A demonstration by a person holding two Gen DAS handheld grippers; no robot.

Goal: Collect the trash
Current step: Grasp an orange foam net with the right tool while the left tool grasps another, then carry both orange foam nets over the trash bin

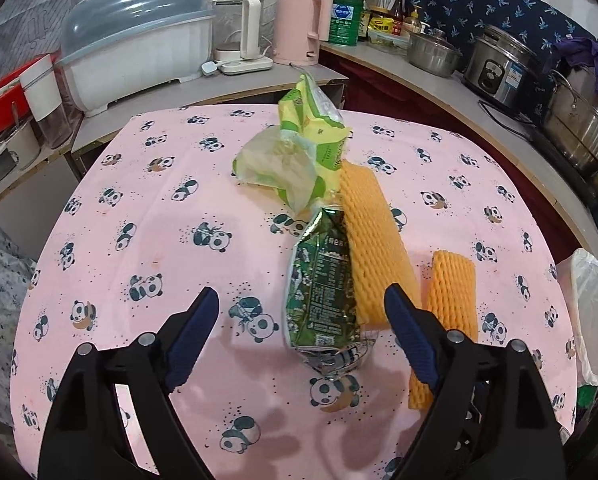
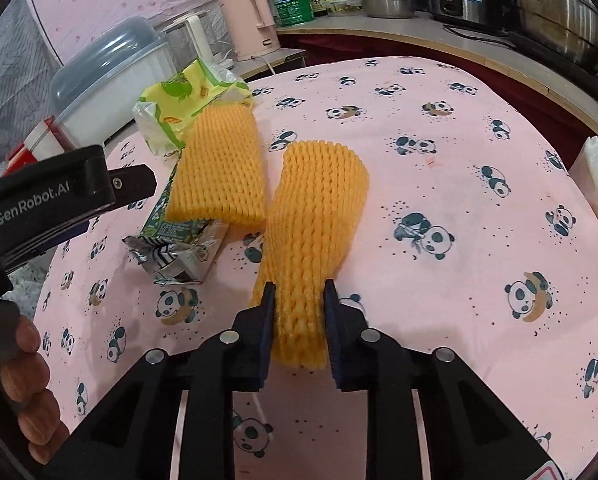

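- Orange foam fruit net lies on the pink panda-print surface, near end pinched between the right tongs.
- Left tongs spread wide, holding nothing, poised over the green foil snack wrapper.
- Still on the surface: second foam net, yellow-green wrapper, clear plastic bag.
- White-lined bin at the right edge; contents not visible.
- Judgement: early stage; four or five pieces remain.
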